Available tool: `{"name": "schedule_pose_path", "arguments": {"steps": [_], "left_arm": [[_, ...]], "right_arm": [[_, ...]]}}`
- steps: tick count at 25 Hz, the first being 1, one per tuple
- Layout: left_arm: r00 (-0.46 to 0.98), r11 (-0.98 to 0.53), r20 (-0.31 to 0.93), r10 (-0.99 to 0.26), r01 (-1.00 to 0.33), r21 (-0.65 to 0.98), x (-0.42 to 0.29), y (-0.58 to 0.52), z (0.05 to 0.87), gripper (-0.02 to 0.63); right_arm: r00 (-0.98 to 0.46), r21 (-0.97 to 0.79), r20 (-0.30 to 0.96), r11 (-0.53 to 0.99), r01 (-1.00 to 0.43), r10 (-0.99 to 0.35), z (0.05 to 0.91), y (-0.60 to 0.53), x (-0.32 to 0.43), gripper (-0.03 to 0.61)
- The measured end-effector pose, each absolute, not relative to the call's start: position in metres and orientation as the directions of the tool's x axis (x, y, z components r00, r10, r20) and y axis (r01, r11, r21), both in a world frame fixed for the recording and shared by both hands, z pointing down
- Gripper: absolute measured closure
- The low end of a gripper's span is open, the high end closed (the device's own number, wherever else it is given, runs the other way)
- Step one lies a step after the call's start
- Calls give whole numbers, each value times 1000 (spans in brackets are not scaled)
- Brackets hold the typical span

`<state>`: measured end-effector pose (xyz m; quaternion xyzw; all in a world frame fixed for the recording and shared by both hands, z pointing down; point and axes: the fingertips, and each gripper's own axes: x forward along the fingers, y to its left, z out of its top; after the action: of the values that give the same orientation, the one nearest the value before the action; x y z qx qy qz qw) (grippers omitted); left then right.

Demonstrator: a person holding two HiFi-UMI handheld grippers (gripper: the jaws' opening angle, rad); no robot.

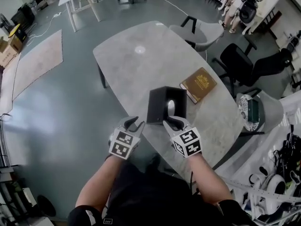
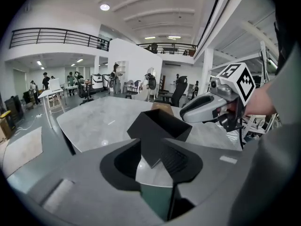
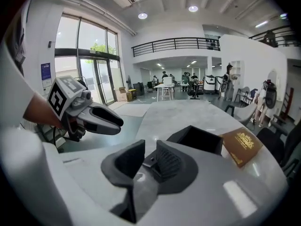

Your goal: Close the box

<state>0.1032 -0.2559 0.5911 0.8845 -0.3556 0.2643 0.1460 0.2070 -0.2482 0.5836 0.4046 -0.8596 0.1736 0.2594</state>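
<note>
Open black square box (image 1: 160,102), frame centre, on grey stone counter (image 1: 141,65). Left gripper (image 1: 135,124) fingers opening, box corner between, unpressed; right gripper (image 1: 173,123) fingers slightly apart.

surface: grey table (image 1: 141,69) | on it: open black box (image 1: 167,105) — flat brown piece (image 1: 198,84) just beside

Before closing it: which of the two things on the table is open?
The black box, open on top; the brown one beside it lies flat.
</note>
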Motion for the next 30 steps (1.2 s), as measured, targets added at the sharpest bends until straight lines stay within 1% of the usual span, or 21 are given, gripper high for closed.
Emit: {"name": "schedule_pose_path", "arguments": {"steps": [2,5,9,13,18,24,26,28,30], "left_arm": [[589,-699,596,-546,-712,63,114,-252,604,463],[569,-712,632,-526,-701,38,126,-247,625,440],[533,-736,690,-490,-677,1,132,-241,663,433],[515,-729,710,-480,-685,4,131,-245,693,425],[506,-749,725,-468,-662,-21,133,-249,716,423],[483,-747,729,-486,-662,-60,141,-260,731,425],[479,-751,734,-482,-658,-63,144,-262,735,428],[469,-749,740,-482,-658,-71,144,-263,738,445],[463,-747,742,-485,-661,-76,143,-264,738,443]], "right_arm": [[-555,-110,591,623,-774,-586,591,-245,213,489],[-570,-133,597,632,-764,-564,598,-241,217,483],[-569,-150,604,622,-769,-558,607,-242,219,482],[-555,-147,621,614,-776,-553,616,-241,220,482],[-528,-136,644,595,-792,-554,628,-240,221,482],[-504,-138,662,572,-809,-554,638,-240,223,482],[-497,-136,670,568,-812,-551,641,-242,223,482],[-491,-136,682,567,-813,-541,645,-242,222,482],[-482,-137,702,565,-814,-524,652,-241,223,482]]}}
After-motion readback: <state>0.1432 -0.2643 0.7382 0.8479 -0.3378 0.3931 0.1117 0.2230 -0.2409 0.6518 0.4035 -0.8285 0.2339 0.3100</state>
